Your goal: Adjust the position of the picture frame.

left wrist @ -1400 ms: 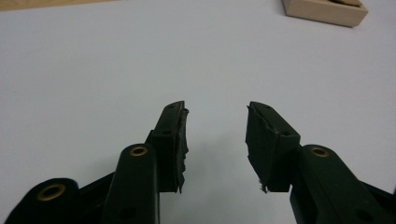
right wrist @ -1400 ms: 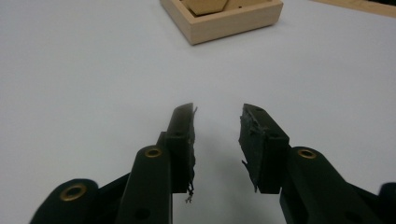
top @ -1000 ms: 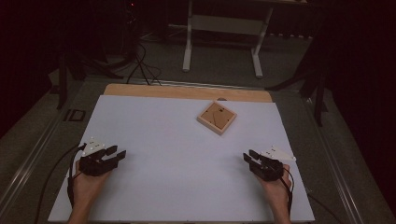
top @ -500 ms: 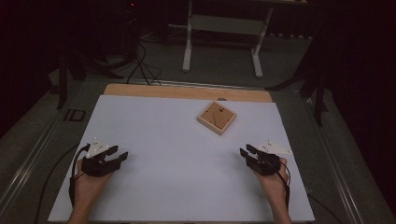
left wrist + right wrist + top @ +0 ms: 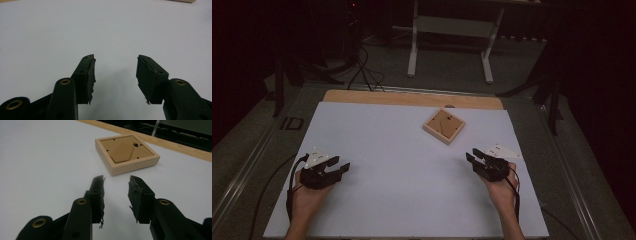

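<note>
A small wooden picture frame (image 5: pixel 444 126) lies face down on the white table top (image 5: pixel 392 150), right of centre toward the far side. In the right gripper view the picture frame (image 5: pixel 126 152) shows its brown backing and lies a short way ahead of my right gripper (image 5: pixel 116 181), whose jaws stand apart with nothing between them. From above, the right gripper (image 5: pixel 472 156) sits near the table's right side, pointing toward the frame. My left gripper (image 5: pixel 341 166) rests at the near left, open over bare table (image 5: pixel 116 60); its jaws have just been opening, with nothing between them.
A light wooden strip (image 5: pixel 412 98) runs along the table's far edge. Beyond it stand a white metal stand (image 5: pixel 449 30) and cables on the dark floor (image 5: pixel 362 70). A cable trails from each gripper toward the near edge.
The right gripper has moved slightly forward and left, toward the picture frame. The left gripper's jaws have spread a little wider; the left hand stayed in place.
</note>
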A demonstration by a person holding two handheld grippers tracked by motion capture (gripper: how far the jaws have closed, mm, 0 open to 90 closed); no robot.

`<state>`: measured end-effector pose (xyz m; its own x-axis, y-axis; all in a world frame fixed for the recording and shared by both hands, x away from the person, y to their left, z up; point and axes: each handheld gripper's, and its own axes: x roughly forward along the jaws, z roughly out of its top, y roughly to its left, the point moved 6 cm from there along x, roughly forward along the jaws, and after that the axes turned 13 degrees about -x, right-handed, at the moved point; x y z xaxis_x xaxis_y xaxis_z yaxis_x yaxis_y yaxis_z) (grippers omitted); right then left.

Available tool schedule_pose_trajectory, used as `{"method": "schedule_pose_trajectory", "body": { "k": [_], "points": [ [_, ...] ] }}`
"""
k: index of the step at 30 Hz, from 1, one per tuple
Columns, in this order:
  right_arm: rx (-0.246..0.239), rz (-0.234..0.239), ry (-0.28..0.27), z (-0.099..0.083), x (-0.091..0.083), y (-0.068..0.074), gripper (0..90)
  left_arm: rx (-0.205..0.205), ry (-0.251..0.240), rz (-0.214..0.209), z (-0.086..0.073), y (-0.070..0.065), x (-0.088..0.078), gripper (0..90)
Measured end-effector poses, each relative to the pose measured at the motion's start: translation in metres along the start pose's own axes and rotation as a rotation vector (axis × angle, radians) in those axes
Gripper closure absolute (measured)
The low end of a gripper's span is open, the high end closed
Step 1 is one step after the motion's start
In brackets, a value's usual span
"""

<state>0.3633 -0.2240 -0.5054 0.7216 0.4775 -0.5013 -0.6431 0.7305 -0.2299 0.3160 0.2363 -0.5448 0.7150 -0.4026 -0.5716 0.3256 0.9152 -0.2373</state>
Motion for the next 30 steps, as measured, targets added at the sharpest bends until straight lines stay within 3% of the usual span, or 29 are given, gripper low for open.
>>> {"method": "schedule_pose_trajectory", "body": {
  "k": [30],
  "points": [
    [-0.005, 0.008, -0.017, 0.011, 0.012, -0.001, 65.0, 0.001, 0.005, 0.006, 0.000, 0.000, 0.000, 49.0]
  ]
}}
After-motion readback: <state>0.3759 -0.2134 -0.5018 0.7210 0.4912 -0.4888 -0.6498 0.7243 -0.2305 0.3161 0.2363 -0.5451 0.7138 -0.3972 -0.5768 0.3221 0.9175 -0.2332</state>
